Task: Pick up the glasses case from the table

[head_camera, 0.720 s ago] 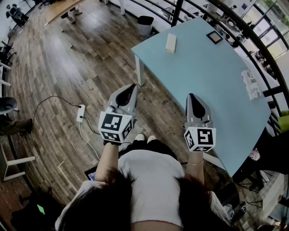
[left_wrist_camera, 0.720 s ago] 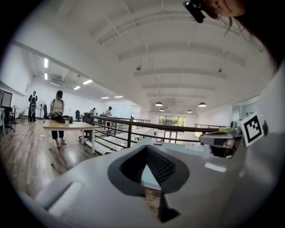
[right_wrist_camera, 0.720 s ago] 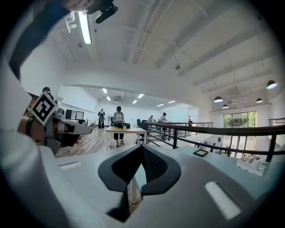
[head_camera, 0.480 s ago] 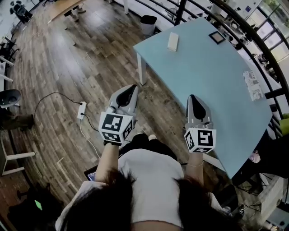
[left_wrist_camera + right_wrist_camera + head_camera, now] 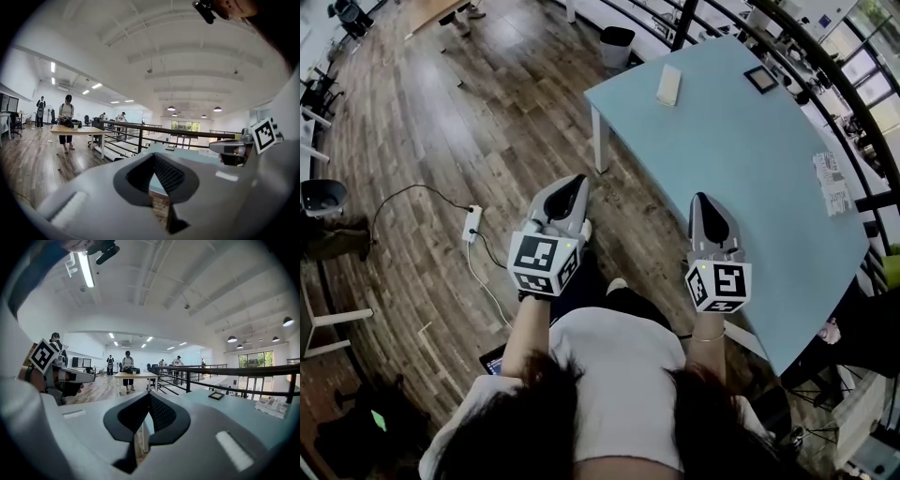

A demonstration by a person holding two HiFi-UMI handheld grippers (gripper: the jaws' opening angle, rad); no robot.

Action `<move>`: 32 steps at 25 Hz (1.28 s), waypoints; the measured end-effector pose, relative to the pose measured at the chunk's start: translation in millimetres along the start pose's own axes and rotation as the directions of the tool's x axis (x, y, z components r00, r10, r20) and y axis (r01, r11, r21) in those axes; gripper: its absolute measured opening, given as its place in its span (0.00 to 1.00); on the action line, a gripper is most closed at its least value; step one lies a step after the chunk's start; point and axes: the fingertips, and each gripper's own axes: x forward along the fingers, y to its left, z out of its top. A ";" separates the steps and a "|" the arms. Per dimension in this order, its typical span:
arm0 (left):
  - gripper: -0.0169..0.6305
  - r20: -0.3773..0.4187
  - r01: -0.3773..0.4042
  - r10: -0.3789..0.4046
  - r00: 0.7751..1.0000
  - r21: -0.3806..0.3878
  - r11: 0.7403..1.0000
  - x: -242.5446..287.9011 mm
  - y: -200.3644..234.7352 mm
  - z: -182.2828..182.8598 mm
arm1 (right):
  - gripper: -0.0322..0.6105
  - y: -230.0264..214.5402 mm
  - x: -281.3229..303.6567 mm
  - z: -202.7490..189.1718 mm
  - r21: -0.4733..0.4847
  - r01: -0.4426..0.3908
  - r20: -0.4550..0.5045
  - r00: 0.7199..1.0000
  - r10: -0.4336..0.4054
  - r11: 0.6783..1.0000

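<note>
The glasses case (image 5: 668,84) is a small pale oblong lying near the far left corner of the light blue table (image 5: 741,169). Both grippers are held out level in front of the person, well short of the case. My left gripper (image 5: 565,192) hangs over the wood floor, left of the table, with its jaws together and nothing in them. My right gripper (image 5: 705,208) is over the table's near edge, shut and empty. In the gripper views the left gripper's jaws (image 5: 153,155) and the right gripper's jaws (image 5: 149,394) meet at the tip. The case does not show clearly there.
A dark square frame (image 5: 759,79) sits at the table's far edge and printed papers (image 5: 830,183) lie at its right side. A black railing (image 5: 825,66) runs behind the table. A power strip with cable (image 5: 472,225) lies on the floor at left. People stand at a distant table (image 5: 77,129).
The table and case have drifted slightly right in the head view as the person shifted. Both grippers keep the same pose and stay shut.
</note>
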 end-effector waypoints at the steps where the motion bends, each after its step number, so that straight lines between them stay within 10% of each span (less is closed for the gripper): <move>1: 0.11 -0.001 0.001 -0.001 1.000 -0.005 1.000 5.5 5.3 -0.8 | 0.05 -0.7 7.6 -0.8 0.000 0.000 -0.003 1.000 0.000 1.000; 32: 0.11 -0.008 0.153 -0.153 0.988 0.007 0.988 182.4 221.9 59.6 | 0.05 20.4 272.1 32.1 -0.005 0.151 -0.051 0.987 -0.151 0.989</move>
